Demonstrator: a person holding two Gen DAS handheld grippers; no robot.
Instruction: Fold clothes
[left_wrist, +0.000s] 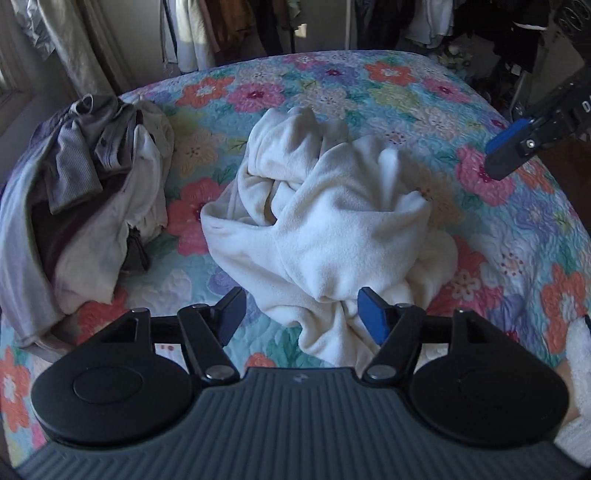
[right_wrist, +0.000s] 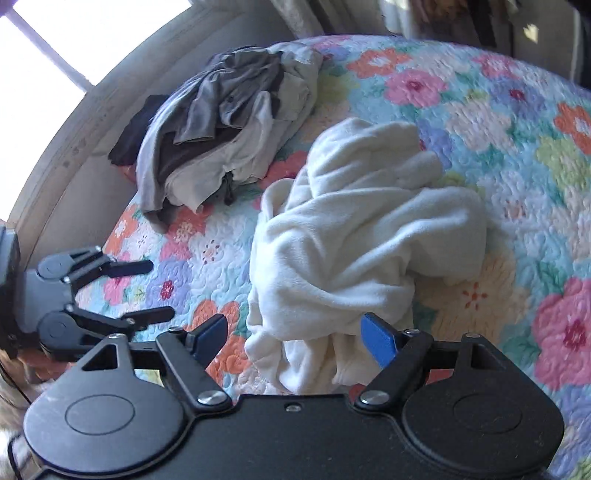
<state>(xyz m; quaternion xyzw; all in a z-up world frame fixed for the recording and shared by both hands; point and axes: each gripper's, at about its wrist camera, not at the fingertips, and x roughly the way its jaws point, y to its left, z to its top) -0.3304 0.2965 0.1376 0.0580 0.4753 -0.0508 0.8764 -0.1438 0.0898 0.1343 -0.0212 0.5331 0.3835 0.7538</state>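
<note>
A crumpled cream fleece garment lies bunched in the middle of the floral quilt; it also shows in the right wrist view. My left gripper is open and empty, just above the garment's near edge. My right gripper is open and empty, hovering over the garment's near folds. The right gripper's fingers show at the far right of the left wrist view. The left gripper shows open at the left of the right wrist view.
A pile of grey, white and dark clothes sits on the quilt to the left; it also shows in the right wrist view. Hanging clothes stand behind the bed. A window and wall border the bed's left side.
</note>
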